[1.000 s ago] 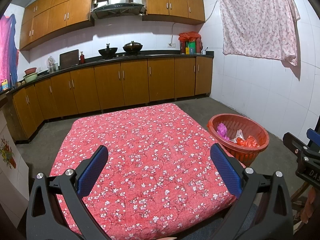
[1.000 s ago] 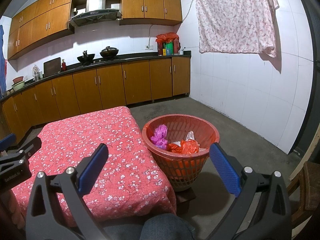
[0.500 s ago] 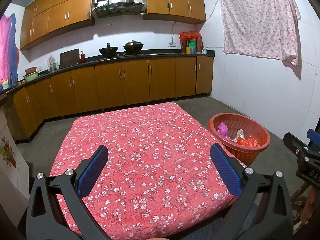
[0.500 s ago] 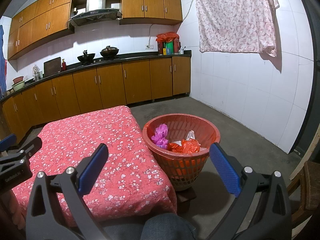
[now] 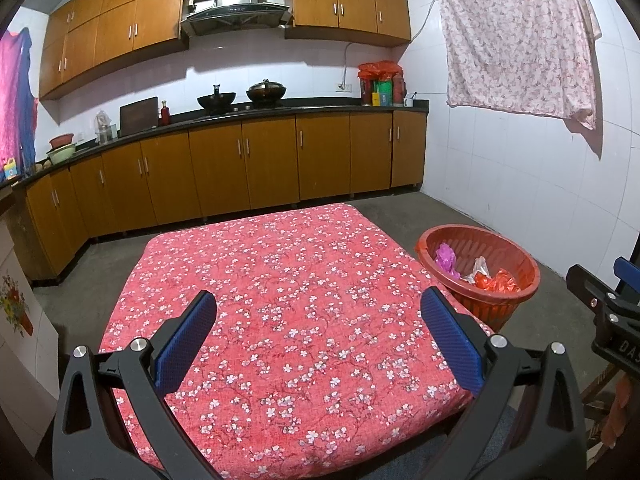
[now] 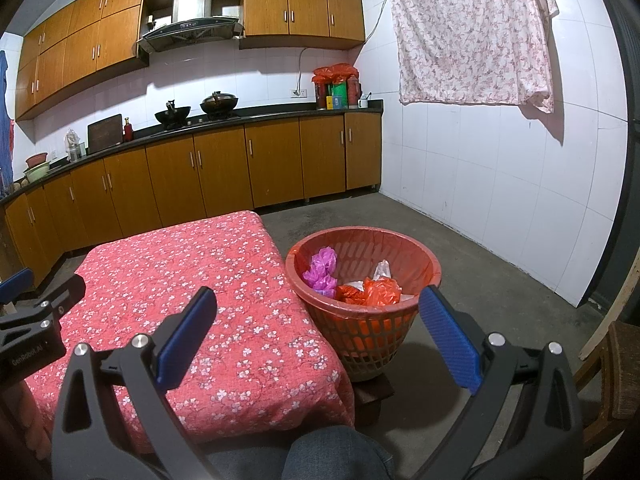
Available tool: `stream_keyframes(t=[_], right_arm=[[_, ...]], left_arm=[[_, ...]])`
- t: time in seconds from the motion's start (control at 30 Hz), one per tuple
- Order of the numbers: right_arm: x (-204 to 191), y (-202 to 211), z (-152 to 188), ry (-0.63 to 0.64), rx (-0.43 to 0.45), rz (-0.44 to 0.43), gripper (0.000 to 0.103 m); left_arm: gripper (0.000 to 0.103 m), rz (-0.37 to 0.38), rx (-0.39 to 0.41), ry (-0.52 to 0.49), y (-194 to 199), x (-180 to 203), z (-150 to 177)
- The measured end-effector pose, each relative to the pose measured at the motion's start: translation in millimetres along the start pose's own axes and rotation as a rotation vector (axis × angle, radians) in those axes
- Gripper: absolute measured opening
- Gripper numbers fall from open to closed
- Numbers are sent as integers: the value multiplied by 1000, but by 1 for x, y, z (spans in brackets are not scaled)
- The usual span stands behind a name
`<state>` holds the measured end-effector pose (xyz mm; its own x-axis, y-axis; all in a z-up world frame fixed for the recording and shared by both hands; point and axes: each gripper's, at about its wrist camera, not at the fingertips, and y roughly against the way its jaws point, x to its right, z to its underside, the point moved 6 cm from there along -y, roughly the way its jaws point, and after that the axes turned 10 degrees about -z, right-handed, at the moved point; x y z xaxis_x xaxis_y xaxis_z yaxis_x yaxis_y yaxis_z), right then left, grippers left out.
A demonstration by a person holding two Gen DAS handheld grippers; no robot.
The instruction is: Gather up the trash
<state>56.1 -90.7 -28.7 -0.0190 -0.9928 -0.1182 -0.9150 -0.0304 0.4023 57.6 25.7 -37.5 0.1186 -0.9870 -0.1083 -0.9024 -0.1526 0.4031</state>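
Trash in basket, both tongs wide and empty.
Left tongs (image 5: 318,322) and right tongs (image 6: 318,318) hold nothing, w/ red floral surface (image 5: 280,280) under them. Red basket (image 6: 362,318) stands just beside surface's right edge; purple bag (image 6: 322,270), orange bag (image 6: 374,292) and white scrap (image 6: 382,268) lie inside.

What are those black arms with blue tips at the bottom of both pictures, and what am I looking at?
They are hand-held grippers, one in each of a person's hands, each with a camera looking along its two fingers. One picture comes from the left gripper, the other from the right gripper. Both are open and hold nothing. In front is a table under a red flowered cloth, with nothing lying on it. Beside it stands a red basket holding a purple bag, an orange bag and a whitish scrap.
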Motion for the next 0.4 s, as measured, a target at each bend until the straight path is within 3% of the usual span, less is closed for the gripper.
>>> stream_keyframes(t=[0.4], right_arm=[[-1,-1,1,-2,0,-1,99]], left_arm=[[101,4,-6,3,0,-1,-2]])
